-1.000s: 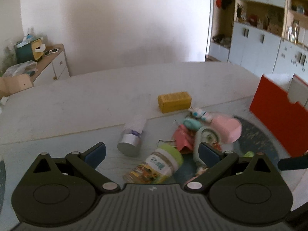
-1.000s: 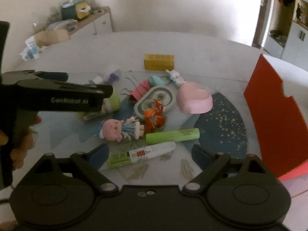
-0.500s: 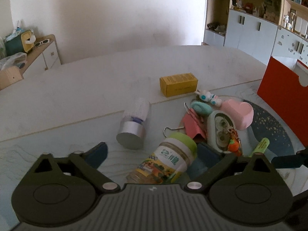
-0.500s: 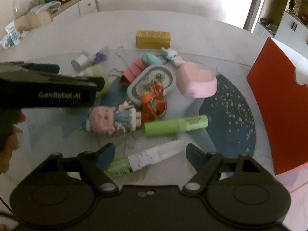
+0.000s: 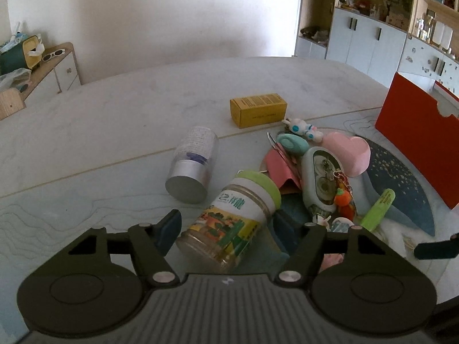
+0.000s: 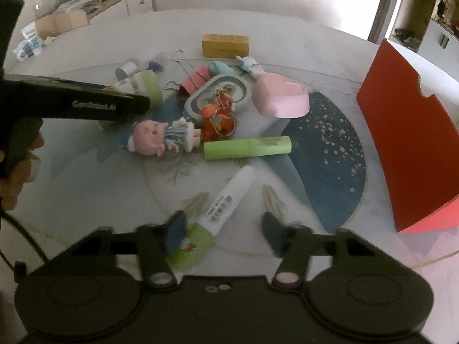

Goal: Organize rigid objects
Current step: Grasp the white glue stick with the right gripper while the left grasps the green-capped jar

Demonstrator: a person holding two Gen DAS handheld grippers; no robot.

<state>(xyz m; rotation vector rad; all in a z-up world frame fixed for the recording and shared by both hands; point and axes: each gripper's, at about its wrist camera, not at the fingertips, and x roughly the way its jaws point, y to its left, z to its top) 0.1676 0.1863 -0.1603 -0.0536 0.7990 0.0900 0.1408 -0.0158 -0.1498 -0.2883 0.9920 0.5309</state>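
Two grippers have just been closing — the left gripper point(image 5: 226, 226) straddles a green-lidded jar point(image 5: 232, 220) lying mid-table point(image 5: 86, 120), pads not yet pressing; the right gripper point(image 6: 223, 229) brackets a white-and-green marker point(image 6: 221, 209) nearer the table's front edge, jaws unclenched. Grasping is underway; next — squeeze firmly, then lift, probably toward the red box point(image 6: 407, 143).
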